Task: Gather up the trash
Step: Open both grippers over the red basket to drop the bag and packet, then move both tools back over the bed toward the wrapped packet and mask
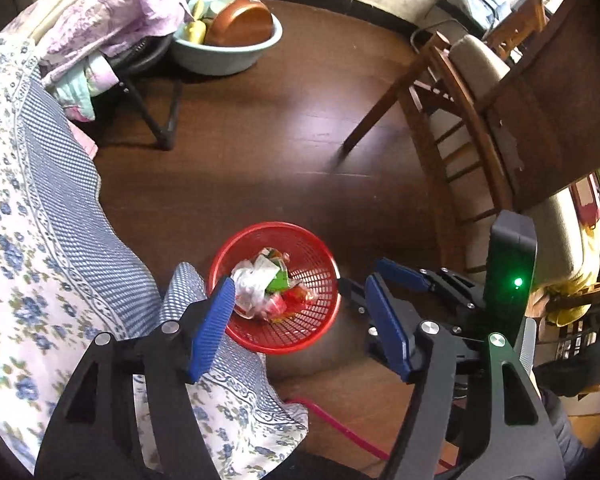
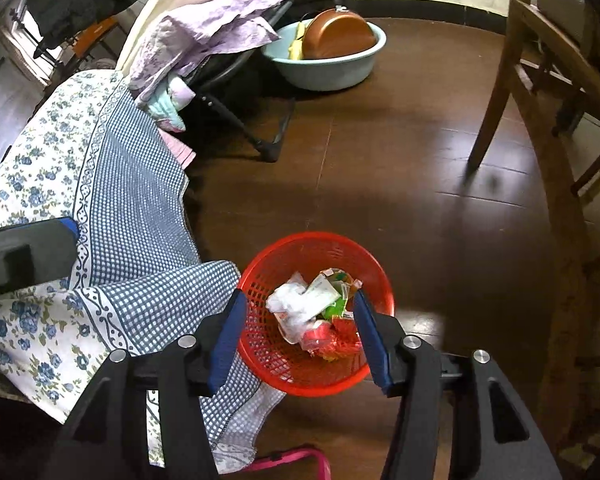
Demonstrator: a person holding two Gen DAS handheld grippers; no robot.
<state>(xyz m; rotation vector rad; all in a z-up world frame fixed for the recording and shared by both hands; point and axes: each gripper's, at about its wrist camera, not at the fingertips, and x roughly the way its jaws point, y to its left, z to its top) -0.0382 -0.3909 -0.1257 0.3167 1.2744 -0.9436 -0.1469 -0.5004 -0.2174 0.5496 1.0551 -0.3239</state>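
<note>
Both of my grippers hang over the red basket (image 2: pixel 316 314), which sits on the dark floor (image 2: pixel 380 160) in the lower middle of each frame, its left rim touching the draped cloth (image 2: pixel 132 184). The trash (image 2: pixel 316 312), crumpled white, green and red wrappers, lies inside the basket.

Jaw state: left gripper (image 1: pixel 300 320) released, pads wide apart, nothing between them. Right gripper (image 2: pixel 300 334) released likewise; the trash shows between its fingers but lies below in the basket, not pressed by either pad. In the left view the right gripper appears at lower right (image 1: pixel 380 288), close beside mine.

Risks, as I judge them:
- The basket is light and open-weave; a finger tip catching its rim would tip it and spill the wrappers onto the floor.
- The cloth edge lies against the rim at lower left; snagging it could drag the basket.
- The two grippers are near each other; a careless withdrawal could knock them together.
- A chair (image 2: pixel 540 100) stands at the right of the frame, well apart, a minor hazard on a wide swing.

Pose: both grippers point steeply downward, side by side above the basket.
</note>
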